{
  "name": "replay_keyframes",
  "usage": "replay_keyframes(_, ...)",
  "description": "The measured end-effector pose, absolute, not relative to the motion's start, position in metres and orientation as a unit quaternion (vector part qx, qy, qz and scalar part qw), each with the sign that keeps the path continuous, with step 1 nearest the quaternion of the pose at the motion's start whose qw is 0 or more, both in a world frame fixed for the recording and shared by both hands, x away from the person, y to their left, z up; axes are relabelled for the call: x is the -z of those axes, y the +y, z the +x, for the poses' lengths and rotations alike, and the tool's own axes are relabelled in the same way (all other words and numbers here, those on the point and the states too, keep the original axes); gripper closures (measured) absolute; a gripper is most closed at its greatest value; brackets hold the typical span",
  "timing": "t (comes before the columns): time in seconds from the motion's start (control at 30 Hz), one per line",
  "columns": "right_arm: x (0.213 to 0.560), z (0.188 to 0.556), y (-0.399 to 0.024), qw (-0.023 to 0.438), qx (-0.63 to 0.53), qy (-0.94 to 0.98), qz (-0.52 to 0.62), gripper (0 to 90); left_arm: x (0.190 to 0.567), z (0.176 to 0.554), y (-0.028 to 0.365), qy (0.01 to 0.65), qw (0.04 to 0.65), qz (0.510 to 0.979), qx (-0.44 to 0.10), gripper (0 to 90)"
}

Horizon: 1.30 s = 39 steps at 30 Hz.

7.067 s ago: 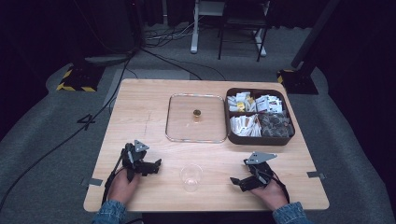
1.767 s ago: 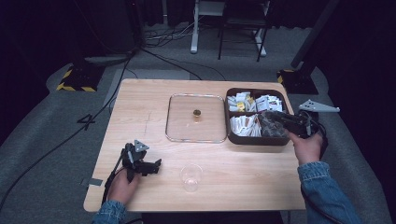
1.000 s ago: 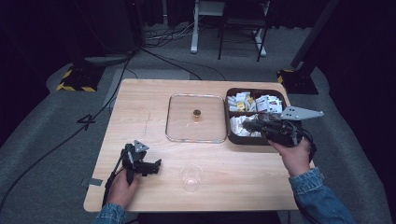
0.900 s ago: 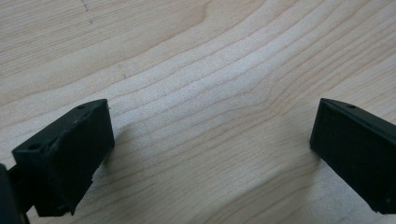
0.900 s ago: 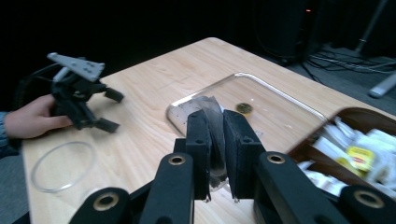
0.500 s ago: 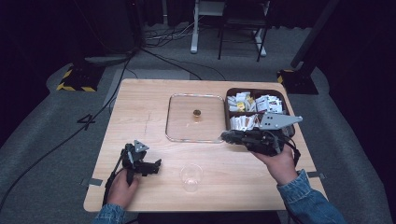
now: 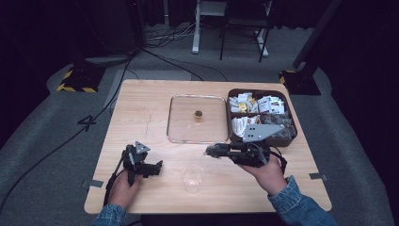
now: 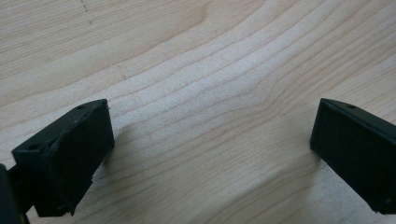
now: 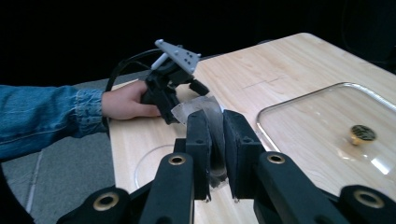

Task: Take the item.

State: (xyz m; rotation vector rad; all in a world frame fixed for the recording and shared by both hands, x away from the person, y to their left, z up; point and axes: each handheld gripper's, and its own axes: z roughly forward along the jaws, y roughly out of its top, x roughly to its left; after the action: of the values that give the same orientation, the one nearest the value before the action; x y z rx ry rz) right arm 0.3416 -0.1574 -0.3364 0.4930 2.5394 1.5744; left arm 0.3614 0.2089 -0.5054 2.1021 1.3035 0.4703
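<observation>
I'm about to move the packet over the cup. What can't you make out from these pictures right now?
- Grey foil packet: print unreadable, lower part hidden between the right gripper fingers.
- Clear plastic cup: contents too faint in high view; rim cut off behind fingers in right gripper view.
- Brown compartment box: sachet labels too small.

On the table (image 7: 141,117): lid (image 7: 197,118) centre, tray (image 7: 284,139) right of it, cup (image 7: 193,178) near
</observation>
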Motion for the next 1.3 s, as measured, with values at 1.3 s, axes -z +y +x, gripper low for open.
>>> replay_keyframes(1.3,0.397,0.330,-0.109,-0.010,-0.504,0.850,0.154,81.2,0.505,0.361,0.209,0.493,0.306,0.795,-0.177,0.0)
